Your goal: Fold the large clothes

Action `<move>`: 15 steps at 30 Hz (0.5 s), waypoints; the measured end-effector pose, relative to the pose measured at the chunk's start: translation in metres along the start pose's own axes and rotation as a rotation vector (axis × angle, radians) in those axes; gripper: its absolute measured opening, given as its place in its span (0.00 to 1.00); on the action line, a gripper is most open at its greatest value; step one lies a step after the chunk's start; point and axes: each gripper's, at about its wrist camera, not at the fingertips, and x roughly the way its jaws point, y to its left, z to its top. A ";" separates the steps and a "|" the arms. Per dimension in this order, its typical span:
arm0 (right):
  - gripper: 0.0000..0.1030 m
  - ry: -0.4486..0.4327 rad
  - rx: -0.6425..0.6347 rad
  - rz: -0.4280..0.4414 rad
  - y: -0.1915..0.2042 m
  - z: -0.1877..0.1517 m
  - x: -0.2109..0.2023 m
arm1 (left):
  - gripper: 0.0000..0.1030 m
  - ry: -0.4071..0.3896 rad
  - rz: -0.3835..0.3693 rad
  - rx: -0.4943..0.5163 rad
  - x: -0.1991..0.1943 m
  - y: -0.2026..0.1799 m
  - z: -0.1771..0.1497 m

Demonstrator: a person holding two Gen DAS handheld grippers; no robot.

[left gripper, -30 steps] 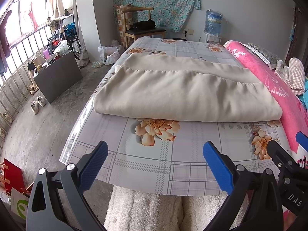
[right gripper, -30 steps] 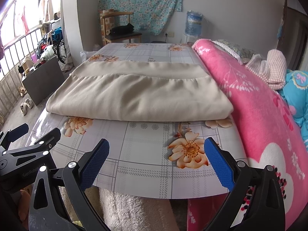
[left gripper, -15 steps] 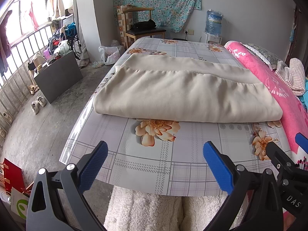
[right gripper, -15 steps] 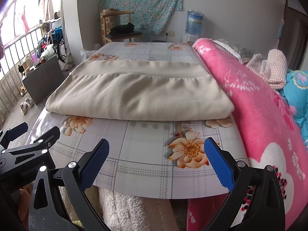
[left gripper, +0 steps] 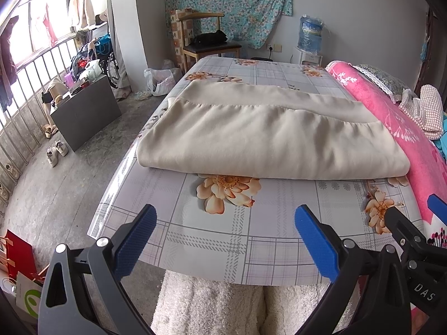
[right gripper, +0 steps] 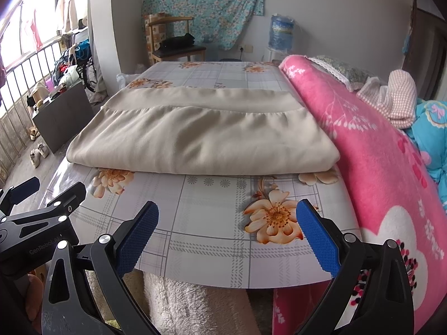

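Left wrist view: left hand-held gripper [left gripper: 223,237] spread wide, empty, hovered over near edge of desk [left gripper: 212,240]. Folded beige garment [left gripper: 268,139] lay flat mid-desk, beside pink blanket [left gripper: 391,117]. Right wrist view: right hand-held gripper [right gripper: 227,237] likewise spread, empty.

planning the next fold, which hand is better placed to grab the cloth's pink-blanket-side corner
Right. The open right gripper faces the folded beige cloth nearer its corner by the pink floral blanket; the open left gripper faces its other half.
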 end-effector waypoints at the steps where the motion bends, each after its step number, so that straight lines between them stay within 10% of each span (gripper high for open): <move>1: 0.92 -0.001 -0.001 0.001 0.001 0.000 -0.001 | 0.95 0.000 0.000 -0.001 0.000 0.000 0.000; 15: 0.92 -0.001 0.004 0.004 0.002 -0.001 -0.003 | 0.95 -0.005 0.004 -0.005 -0.002 0.001 0.002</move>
